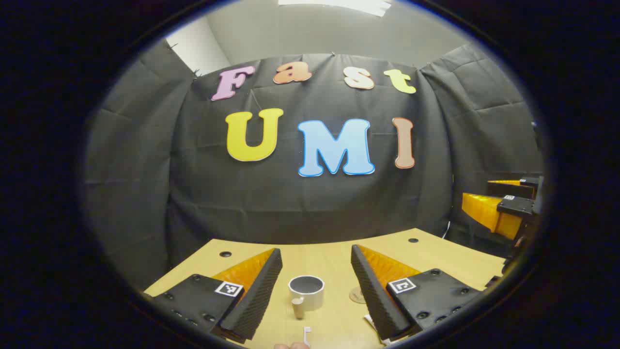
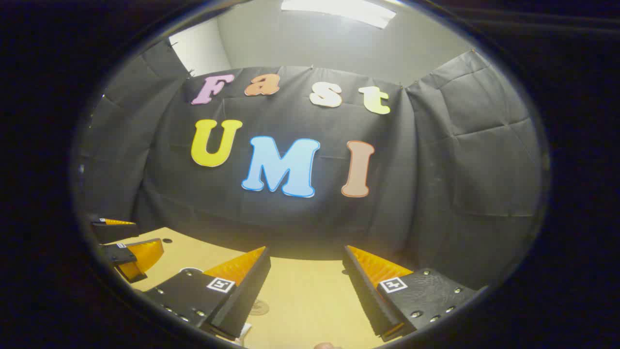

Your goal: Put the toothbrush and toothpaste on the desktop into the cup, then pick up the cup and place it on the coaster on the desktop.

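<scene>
A pale cup [image 1: 306, 291] stands upright on the wooden desktop [image 1: 329, 257], its handle turned toward me, just beyond my open left gripper [image 1: 316, 252] and between the lines of its fingers. The white end of the toothbrush [image 1: 306, 334] lies in front of the cup at the bottom edge. A round brown coaster [image 1: 357, 294] peeks out to the right of the cup, half hidden by a finger. A white scrap, perhaps the toothpaste [image 1: 370, 321], shows beside that finger. My right gripper [image 2: 306, 249] hangs open over bare desktop [image 2: 310, 295], with the coaster [image 2: 259, 307] by its left finger.
The right gripper [image 1: 484, 198] shows at the far right in the left gripper view, above the desk's right end. The left gripper [image 2: 140, 237] shows at the left of the right gripper view. Black cloth walls close off the desk's back and sides. Small holes [image 1: 225, 254] mark the far corners.
</scene>
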{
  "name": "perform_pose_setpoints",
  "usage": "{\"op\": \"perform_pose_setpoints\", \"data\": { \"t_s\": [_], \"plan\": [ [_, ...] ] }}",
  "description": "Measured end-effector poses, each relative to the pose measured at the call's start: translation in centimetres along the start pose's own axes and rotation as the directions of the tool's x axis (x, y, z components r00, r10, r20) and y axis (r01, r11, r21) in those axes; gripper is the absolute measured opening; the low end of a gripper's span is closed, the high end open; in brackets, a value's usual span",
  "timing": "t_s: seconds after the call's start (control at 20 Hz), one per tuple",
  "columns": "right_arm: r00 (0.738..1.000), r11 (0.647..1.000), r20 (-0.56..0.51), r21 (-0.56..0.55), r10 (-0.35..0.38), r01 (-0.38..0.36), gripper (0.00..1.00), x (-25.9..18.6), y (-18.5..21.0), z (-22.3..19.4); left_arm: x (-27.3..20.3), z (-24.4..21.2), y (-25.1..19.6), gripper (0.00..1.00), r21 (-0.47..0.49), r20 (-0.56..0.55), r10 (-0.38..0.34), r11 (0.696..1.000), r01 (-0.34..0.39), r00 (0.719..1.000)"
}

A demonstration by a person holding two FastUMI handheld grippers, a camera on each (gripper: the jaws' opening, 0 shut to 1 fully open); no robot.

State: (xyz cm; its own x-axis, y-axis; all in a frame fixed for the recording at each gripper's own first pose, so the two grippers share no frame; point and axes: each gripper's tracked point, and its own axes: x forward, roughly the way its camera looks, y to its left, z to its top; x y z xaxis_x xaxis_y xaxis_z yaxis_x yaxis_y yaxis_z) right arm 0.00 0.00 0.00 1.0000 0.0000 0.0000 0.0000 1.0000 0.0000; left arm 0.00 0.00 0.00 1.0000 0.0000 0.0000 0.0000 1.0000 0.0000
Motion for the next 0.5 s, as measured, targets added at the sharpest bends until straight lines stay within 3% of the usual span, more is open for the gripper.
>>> {"op": "perform_pose_setpoints", "data": {
  "t_s": [0.05, 0.1, 0.15, 0.2, 0.35, 0.4, 0.45, 0.5],
  "plan": [
    [1.000, 1.000, -0.001, -0.002, 0.013, -0.013, 0.93, -0.14, 0.27, 0.09, -0.19, -0.14, 0.10, 1.00, -0.001, -0.004, 0.007, 1.000, -0.007, 1.000],
    [1.000, 1.000, -0.007, 0.004, 0.022, -0.022, 0.97, -0.30, 0.49, 0.02, -0.47, -0.27, 0.13, 0.93, -0.001, -0.006, 0.012, 1.000, -0.012, 1.000],
    [0.999, 0.999, -0.018, 0.017, 0.040, -0.039, 0.97, -0.47, 0.77, -0.03, -0.60, -0.19, 0.13, 1.00, -0.004, -0.001, 0.017, 1.000, -0.017, 1.000],
    [0.998, 0.998, -0.035, 0.031, 0.054, -0.053, 0.97, -0.59, 1.10, -0.27, -0.42, -0.21, -0.14, 0.93, -0.006, -0.006, 0.018, 1.000, -0.018, 1.000],
    [0.995, 0.995, -0.063, 0.068, 0.079, -0.074, 0.97, -0.75, 1.23, -0.32, -0.26, -0.20, -0.66, 0.93, -0.019, -0.015, 0.019, 1.000, -0.019, 1.000],
    [0.995, 0.995, -0.067, 0.072, 0.077, -0.072, 0.93, -0.63, 1.07, -0.48, -0.40, 0.08, -0.57, 1.00, -0.027, -0.010, 0.026, 0.999, -0.026, 1.000],
    [0.995, 0.995, -0.073, 0.079, 0.072, -0.066, 0.92, -0.56, 0.96, -0.51, -0.57, 0.11, -0.45, 0.93, -0.027, -0.010, 0.036, 0.999, -0.036, 0.999],
    [0.994, 0.994, -0.071, 0.084, 0.077, -0.071, 0.92, -0.60, 1.21, -0.72, -0.84, 0.11, -0.50, 0.95, -0.027, -0.007, 0.042, 0.999, -0.042, 0.999]
  ]
}}
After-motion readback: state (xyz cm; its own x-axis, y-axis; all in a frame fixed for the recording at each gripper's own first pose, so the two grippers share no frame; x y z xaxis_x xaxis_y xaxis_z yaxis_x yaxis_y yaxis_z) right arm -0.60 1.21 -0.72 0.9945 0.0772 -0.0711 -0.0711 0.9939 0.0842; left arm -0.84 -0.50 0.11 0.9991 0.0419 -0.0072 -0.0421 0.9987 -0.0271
